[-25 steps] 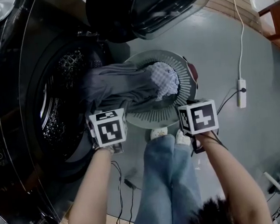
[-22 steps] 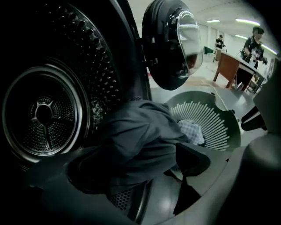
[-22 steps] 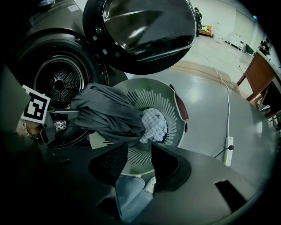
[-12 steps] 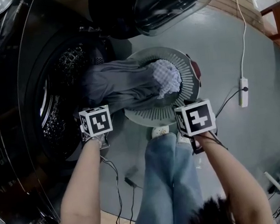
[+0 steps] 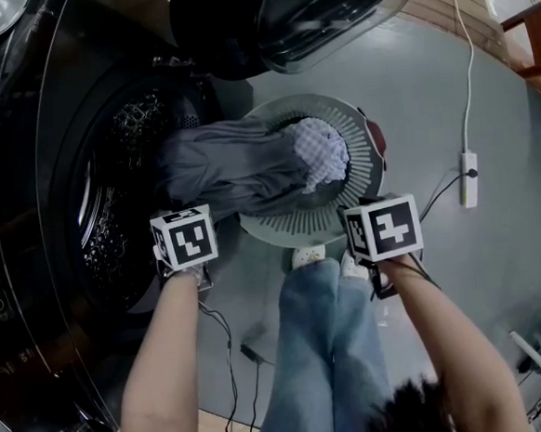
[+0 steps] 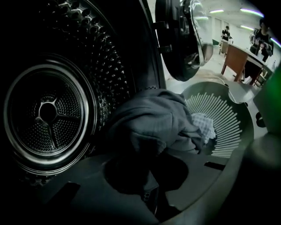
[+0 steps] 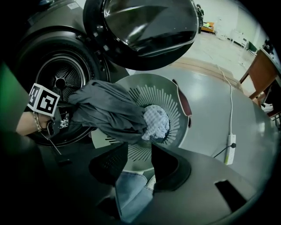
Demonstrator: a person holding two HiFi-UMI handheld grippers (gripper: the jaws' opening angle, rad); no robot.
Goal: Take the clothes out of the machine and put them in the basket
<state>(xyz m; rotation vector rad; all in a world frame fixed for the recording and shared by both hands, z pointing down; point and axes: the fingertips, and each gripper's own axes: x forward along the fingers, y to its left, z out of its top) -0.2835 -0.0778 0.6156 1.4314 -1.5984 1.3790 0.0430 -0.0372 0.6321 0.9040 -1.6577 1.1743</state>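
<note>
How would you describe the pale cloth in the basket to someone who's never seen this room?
Find the black washing machine with its door open; on the floor before it stands a round grey slatted basket. Inside lies a small checked cloth, the only pale, patterned piece beside the plain dark grey garment.

Left gripper [image 6: 150, 195] is clamped, right gripper [image 7: 139, 151] parted.

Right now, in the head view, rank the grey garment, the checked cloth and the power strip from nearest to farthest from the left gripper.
1. Grey garment: held by the left gripper, beside the machine.
2. Checked cloth: in the basket, further right.
3. Power strip: on the floor, far right.
</note>
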